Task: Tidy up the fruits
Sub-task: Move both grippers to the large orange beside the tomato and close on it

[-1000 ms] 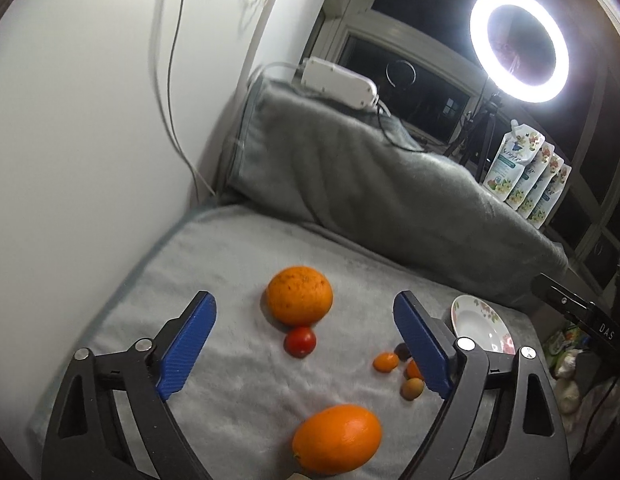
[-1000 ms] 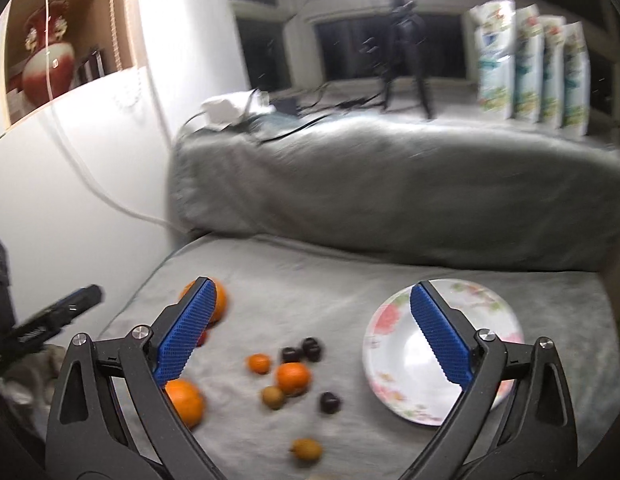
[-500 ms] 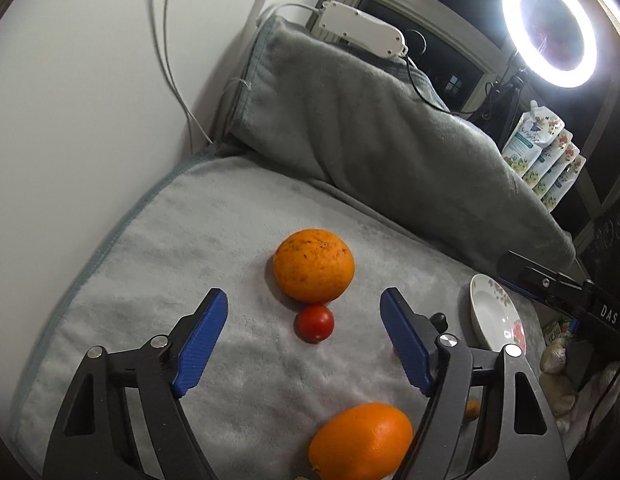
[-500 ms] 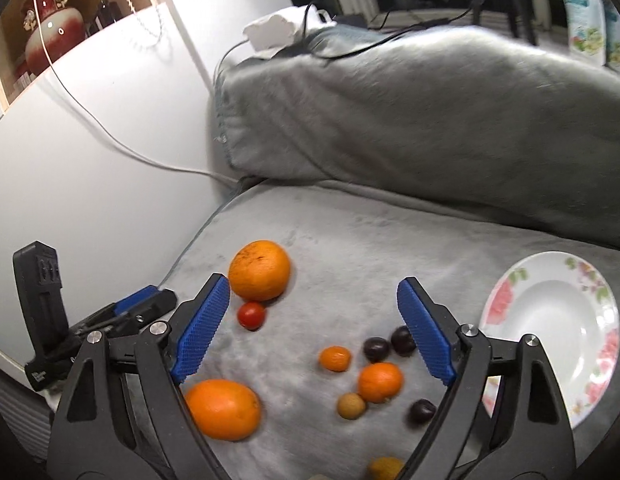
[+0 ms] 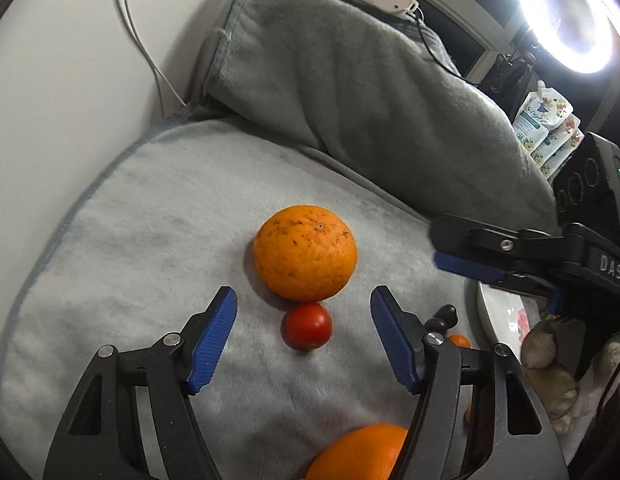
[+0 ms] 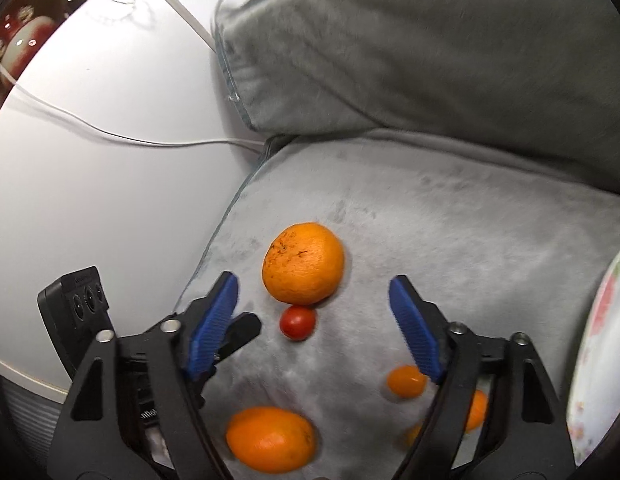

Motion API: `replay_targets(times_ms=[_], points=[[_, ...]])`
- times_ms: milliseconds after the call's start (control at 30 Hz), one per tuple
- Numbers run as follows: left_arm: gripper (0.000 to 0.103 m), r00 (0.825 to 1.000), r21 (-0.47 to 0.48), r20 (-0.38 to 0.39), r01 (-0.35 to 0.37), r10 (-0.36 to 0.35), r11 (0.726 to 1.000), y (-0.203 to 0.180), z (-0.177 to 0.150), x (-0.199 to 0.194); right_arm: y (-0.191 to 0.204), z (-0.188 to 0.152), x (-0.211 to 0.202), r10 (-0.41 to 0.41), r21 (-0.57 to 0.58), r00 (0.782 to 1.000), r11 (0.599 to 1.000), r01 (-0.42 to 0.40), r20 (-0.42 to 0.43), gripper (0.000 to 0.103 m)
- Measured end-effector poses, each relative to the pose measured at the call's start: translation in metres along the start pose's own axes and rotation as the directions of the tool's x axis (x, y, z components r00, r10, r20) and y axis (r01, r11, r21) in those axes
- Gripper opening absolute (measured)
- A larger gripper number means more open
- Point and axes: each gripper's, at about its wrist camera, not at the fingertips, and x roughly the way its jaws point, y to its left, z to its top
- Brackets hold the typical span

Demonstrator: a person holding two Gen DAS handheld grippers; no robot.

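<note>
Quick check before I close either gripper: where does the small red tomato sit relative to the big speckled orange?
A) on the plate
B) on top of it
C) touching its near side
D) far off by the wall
C: in both wrist views the tomato sits tight against the near side of the speckled orange, on the grey blanket.

"DAS" in white on the black right gripper (image 5: pixel 453 260) body.

Count: two big oranges (image 6: pixel 303 263) (image 6: pixel 270 439), one red tomato (image 6: pixel 297 322) between the open right gripper's (image 6: pixel 313 312) fingers, two small tangerines (image 6: pixel 405 380) (image 6: pixel 475 410) by its right finger, two dark fruits (image 5: pixel 443 318), one floral plate (image 6: pixel 597 360), two grippers.
</note>
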Motion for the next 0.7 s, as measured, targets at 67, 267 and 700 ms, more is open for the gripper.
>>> replay_targets(times_ms=[67, 267, 700], points=[[0.067, 0.999, -0.026, -0.022, 0.028, -0.028, 0.999, 0.005, 0.003, 0.007, -0.002, 0.004, 0.010, 0.011, 0.015, 1.000, 1.000, -0.010, -0.019, 0.078], [0.061, 0.998, -0.050, -0.042, 0.048, -0.050, 0.998, 0.011, 0.009, 0.019, -0.002, 0.012, 0.036, 0.020, 0.027, 0.998, 0.999, -0.019, -0.061, 0.075], [0.054, 0.995, -0.070, -0.064, 0.075, -0.080, 0.995, 0.016, 0.012, 0.029, -0.001, 0.021, 0.071, 0.010, 0.043, 0.994, 0.999, -0.005, -0.113, 0.066]])
